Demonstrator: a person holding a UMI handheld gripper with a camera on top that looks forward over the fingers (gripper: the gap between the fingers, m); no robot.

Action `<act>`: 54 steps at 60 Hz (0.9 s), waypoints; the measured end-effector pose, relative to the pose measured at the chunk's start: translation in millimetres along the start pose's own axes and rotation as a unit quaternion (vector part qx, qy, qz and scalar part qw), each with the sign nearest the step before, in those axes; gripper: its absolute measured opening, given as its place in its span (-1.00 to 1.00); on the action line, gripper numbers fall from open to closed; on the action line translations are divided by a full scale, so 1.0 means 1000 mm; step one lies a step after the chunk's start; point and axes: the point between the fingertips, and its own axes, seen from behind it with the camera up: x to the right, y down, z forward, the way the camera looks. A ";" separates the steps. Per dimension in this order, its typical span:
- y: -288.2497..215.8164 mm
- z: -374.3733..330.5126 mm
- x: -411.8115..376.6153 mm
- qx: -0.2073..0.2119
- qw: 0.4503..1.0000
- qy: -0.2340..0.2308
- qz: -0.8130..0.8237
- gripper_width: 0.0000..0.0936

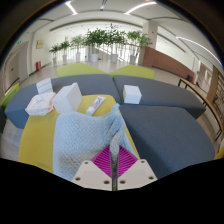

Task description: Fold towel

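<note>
**Towel pinched, fold lies ahead**

While our gripper (113,160) clamps its 2 fingers on the pale towel's (88,135) near edge, we see the cloth stretching forward and left over the yellow-grey table (170,130); folding runs that way

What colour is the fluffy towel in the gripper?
Light blue-grey fluffy towel, pinched by the gripper; seen in the gripper view.
</note>
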 end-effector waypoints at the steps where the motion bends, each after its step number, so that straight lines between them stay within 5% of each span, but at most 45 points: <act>1: -0.001 -0.001 0.000 0.001 1.000 -0.002 0.002 -0.92; 9: -0.009 -0.014 -0.001 -0.007 0.999 -0.010 0.049 -0.70; 17: -0.023 -0.055 0.013 -0.009 0.999 0.005 0.035 0.87; 54: -0.024 -0.323 -0.067 0.109 0.989 -0.093 -0.041 0.79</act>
